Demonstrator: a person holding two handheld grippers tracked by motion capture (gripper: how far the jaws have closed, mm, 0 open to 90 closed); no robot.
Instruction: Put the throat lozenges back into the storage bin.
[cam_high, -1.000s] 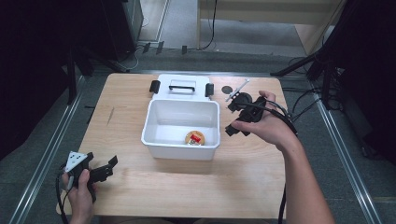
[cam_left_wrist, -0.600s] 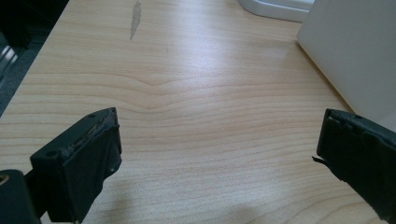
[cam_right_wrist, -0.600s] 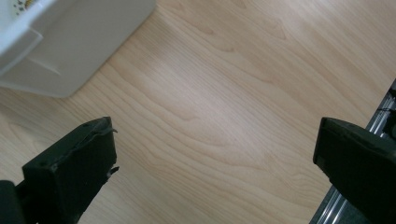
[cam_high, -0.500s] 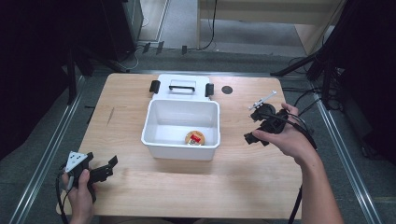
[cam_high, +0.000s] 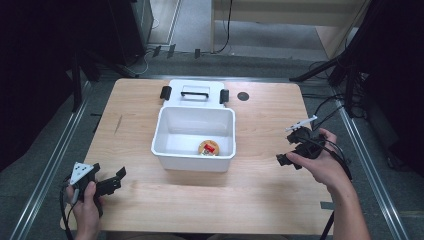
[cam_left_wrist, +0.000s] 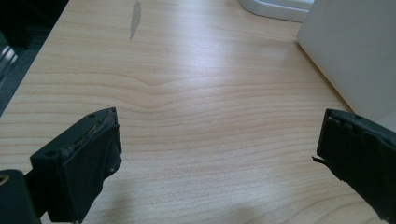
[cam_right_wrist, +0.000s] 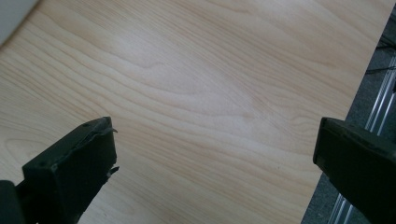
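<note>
1. A pale wooden desk (cam_high: 260, 200) stands on a grey floor with dark stands and cables around it.
2. At the near left corner, the left hand-held gripper (cam_high: 112, 181) rests low on the desk, its jaws spread wide with only bare wood between them; the left gripper view has the white wall of the box at its right edge.
3. In the middle sits the open white box (cam_high: 165, 131), its lid (cam_high: 195, 92) lying flat just behind it. A small round thing (cam_high: 208, 148) with a red mark lies on the box floor, near the front wall — too small to tell what it is.
4. At the right, the right hand-held gripper (cam_high: 291, 149) hangs over bare desk, well apart from the box, jaws wide and holding nothing.
5. My reading: the item is in the box, so the placing step looks done — closing would come next, calling for a gripper to reach behind the box and take the lid by its handle.
</note>
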